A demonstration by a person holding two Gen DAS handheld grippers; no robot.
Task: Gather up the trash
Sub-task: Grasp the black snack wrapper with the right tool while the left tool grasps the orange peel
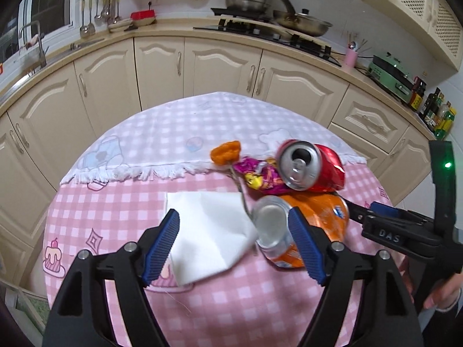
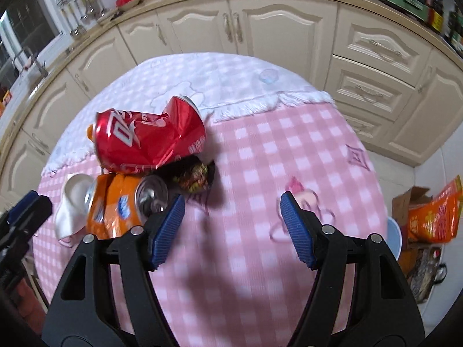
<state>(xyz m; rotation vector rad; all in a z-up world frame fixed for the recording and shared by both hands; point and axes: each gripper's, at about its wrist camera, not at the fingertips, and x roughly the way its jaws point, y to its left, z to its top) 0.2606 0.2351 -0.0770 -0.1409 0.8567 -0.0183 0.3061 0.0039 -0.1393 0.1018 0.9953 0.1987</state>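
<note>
Pink checked cloth covers the table (image 1: 121, 208), where a crushed red drink can (image 1: 312, 167) lies on a dented orange drink can (image 1: 289, 228), beside a purple snack wrapper (image 1: 260, 173) and white paper napkin (image 1: 208, 225); the left hand-held gripper (image 1: 234, 243) and right hand-held gripper (image 2: 231, 225) both hover spread, holding nothing

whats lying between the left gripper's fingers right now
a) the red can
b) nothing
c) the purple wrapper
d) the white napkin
d, the white napkin lies flat on the table between the open fingers of the left gripper, while the red can and the purple wrapper sit farther off.
</note>
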